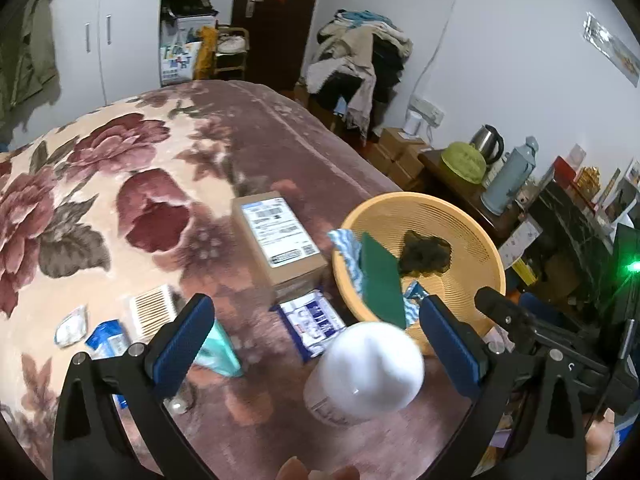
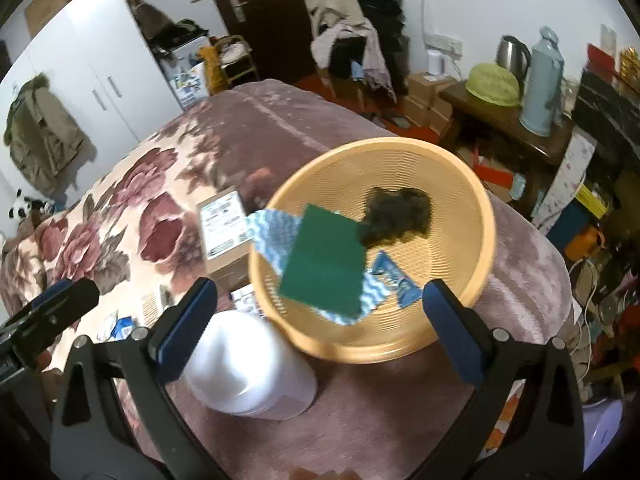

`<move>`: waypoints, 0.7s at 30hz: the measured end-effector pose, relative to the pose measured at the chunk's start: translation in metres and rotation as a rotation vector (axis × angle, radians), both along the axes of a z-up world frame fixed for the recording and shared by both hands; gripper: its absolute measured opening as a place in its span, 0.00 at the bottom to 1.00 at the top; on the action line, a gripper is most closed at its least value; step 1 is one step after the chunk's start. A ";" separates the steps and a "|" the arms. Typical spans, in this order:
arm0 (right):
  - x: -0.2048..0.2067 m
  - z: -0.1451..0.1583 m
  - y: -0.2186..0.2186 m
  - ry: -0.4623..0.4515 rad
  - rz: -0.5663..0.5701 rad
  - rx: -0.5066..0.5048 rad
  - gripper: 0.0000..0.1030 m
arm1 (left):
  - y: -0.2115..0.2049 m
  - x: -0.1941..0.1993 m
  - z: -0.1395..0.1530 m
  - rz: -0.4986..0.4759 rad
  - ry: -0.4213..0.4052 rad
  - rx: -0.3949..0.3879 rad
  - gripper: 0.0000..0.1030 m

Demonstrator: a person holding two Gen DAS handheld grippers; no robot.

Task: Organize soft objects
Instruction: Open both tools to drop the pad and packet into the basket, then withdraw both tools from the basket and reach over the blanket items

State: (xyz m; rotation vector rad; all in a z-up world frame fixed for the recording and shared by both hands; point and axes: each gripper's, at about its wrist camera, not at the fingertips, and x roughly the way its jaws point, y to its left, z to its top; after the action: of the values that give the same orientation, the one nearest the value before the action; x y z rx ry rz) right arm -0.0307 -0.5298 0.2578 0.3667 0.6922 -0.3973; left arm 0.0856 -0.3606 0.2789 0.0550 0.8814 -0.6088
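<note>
An orange plastic basket (image 1: 486,240) (image 2: 478,216) sits on the bed's floral blanket. In it lie a green scouring pad (image 1: 380,280) (image 2: 326,264), a blue-white wavy cloth (image 1: 344,242) (image 2: 276,226), a dark fuzzy clump (image 1: 426,256) (image 2: 400,216) and a blue packet (image 2: 396,280). A white soft roll (image 1: 372,368) (image 2: 248,364) stands on the blanket in front of the basket. My left gripper (image 1: 316,344) is open and empty above the roll. My right gripper (image 2: 320,328) is open and empty over the basket's near rim.
A cardboard box (image 1: 276,236) (image 2: 222,228) lies left of the basket. Blue-white packets (image 1: 312,320), a cotton swab box (image 1: 154,308), a teal packet (image 1: 218,350) and small sachets (image 1: 72,326) lie on the blanket. A side table with kettle (image 1: 486,142) and thermos (image 2: 542,84) stands right.
</note>
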 end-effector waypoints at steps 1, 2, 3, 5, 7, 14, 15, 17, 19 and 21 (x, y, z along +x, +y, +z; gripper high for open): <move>0.001 0.001 0.007 0.001 0.011 -0.004 1.00 | 0.007 0.000 0.002 0.007 -0.001 -0.004 1.00; 0.002 0.001 0.012 0.000 0.019 -0.007 1.00 | 0.013 -0.001 0.003 0.015 -0.003 -0.007 1.00; 0.002 0.001 0.015 -0.001 0.025 -0.009 1.00 | 0.022 -0.001 0.005 0.026 -0.004 -0.013 1.00; 0.004 0.002 0.024 -0.006 0.035 -0.014 1.00 | 0.034 0.000 0.006 0.042 -0.003 -0.022 1.00; 0.005 0.002 0.030 -0.007 0.039 -0.017 1.00 | 0.045 0.002 0.007 0.058 0.001 -0.031 1.00; 0.002 0.008 0.051 -0.033 0.060 -0.042 1.00 | 0.079 0.003 0.006 0.100 0.021 -0.053 1.00; 0.002 0.009 0.055 -0.033 0.068 -0.050 1.00 | 0.086 0.003 0.005 0.108 0.024 -0.065 1.00; 0.003 0.009 0.066 -0.031 0.087 -0.084 1.00 | 0.095 0.003 0.003 0.123 0.030 -0.079 1.00; 0.003 0.009 0.078 -0.035 0.121 -0.127 1.00 | 0.105 0.003 0.001 0.134 0.042 -0.087 1.00; 0.004 0.008 0.089 -0.029 0.147 -0.150 1.00 | 0.114 0.003 -0.001 0.142 0.043 -0.085 1.00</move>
State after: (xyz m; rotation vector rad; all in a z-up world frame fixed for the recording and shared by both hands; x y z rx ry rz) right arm -0.0264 -0.4407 0.2663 0.1778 0.6516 -0.3018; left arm 0.0888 -0.2467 0.2777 -0.0971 0.8922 -0.5150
